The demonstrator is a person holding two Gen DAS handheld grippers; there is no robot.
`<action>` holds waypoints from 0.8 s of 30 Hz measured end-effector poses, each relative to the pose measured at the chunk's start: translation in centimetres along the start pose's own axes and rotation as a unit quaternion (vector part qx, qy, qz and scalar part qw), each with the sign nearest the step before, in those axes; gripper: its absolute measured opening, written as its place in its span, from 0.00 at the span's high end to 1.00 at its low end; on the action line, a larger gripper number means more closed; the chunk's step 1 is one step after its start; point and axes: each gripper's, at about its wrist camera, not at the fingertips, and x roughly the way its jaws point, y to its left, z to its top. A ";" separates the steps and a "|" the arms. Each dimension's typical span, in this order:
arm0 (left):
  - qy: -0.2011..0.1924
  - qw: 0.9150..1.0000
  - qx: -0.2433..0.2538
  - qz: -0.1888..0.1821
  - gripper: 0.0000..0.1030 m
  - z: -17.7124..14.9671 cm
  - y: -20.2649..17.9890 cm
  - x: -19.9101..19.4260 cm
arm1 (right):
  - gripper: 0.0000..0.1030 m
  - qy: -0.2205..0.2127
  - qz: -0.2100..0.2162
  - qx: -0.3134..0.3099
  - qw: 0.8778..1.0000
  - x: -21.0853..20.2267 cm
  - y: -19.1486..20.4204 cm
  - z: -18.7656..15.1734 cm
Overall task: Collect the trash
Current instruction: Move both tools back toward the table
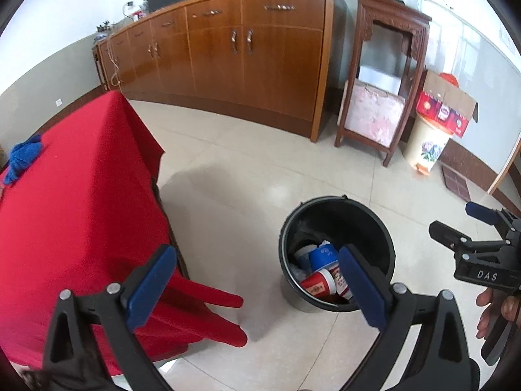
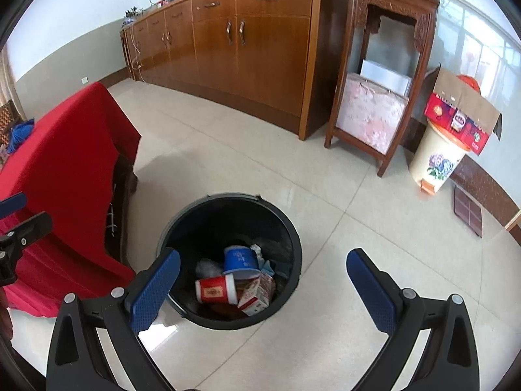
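Trash is seen inside a black bucket (image 2: 228,260) standing on the tiled floor (image 2: 325,195), just right of the bench draped in a red cloth (image 2: 65,169). Within the bucket lie a blue cup (image 2: 239,259), a red cup (image 2: 215,290) tipped on its side, a red-and-white carton (image 2: 257,295) and some crumpled wrapping (image 2: 206,267); the same bucket (image 1: 338,224) is shown in the left wrist view with the blue cup (image 1: 322,255) and red cup (image 1: 317,283) inside. A blue cloth bundle (image 1: 21,159) rests on the far left part of the bench (image 1: 81,195).

Farther off, a cream pedal bin (image 2: 436,159) with a flower print is topped by an open cardboard box (image 2: 462,114), beside a carved wooden stand (image 2: 377,75) and a long wooden sideboard (image 2: 247,52).

The right gripper (image 2: 263,288) is held above the bucket, angled down, its blue fingers (image 2: 153,290) spread wide with nothing between them. The left gripper (image 1: 257,288) is likewise tilted downward between bench and bucket, its fingers (image 1: 149,286) wide apart and empty. A hand (image 1: 495,309) is seen gripping the right gripper's handle at the right edge.
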 end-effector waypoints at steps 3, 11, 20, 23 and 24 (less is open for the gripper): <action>-0.009 1.000 -0.005 0.003 0.02 0.1 0.5 -1.0 | 0.00 -0.008 0.007 -0.002 1.000 -1.3 1.2 0.8; -0.034 0.999 -0.027 0.017 0.02 -0.2 3.2 -3.6 | 0.00 -0.028 0.017 -0.029 0.999 -3.9 5.0 2.2; -0.054 0.996 -0.056 0.040 0.02 -0.9 7.2 -6.2 | 0.00 -0.048 0.036 -0.061 0.996 -6.3 9.8 3.3; -0.059 0.995 -0.063 0.050 0.02 -1.2 8.5 -6.9 | 0.00 -0.051 0.053 -0.068 0.995 -6.8 11.6 3.6; -0.061 0.994 -0.065 0.054 0.02 -1.3 9.0 -7.2 | 0.00 -0.055 0.057 -0.074 0.994 -7.1 12.3 3.8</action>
